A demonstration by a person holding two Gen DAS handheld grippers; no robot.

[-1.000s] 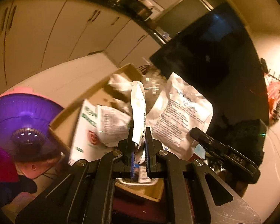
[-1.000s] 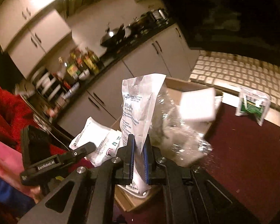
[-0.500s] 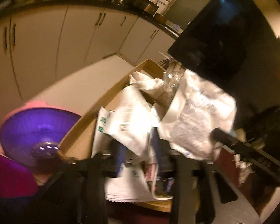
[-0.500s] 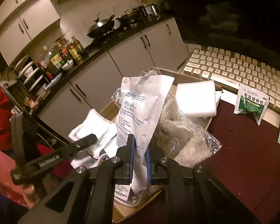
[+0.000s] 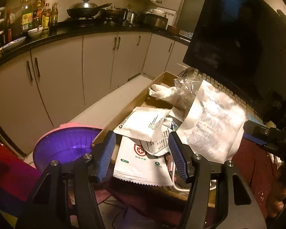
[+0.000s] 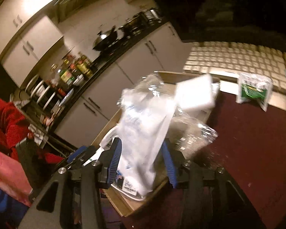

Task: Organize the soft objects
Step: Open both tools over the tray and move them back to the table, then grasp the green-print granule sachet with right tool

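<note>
A cardboard box [image 5: 158,80] at the desk edge holds several soft white packets. My left gripper [image 5: 143,153] is open just above the near end of the box, over a white packet with a red cross [image 5: 141,162] and another white packet [image 5: 143,123]. My right gripper [image 6: 141,159] is open too, with a long white printed pouch [image 6: 143,133] loose between its blue pads [image 6: 115,160], tipping into the box [image 6: 124,204]. The same pouch shows in the left wrist view [image 5: 213,126]. Crinkled clear plastic [image 6: 192,131] and a white sponge block [image 6: 194,93] lie further in.
A purple basin [image 5: 66,147] stands left of the box. A dark monitor [image 5: 238,38] and a keyboard [image 6: 234,59] sit behind it on the maroon desk. A green-labelled packet [image 6: 253,89] leans on the keyboard. Kitchen cabinets [image 5: 97,63] lie beyond.
Both grippers have opened. The left let its packet drop onto the pile in the box, and the right released the long pouch, which is now falling and blurred.
</note>
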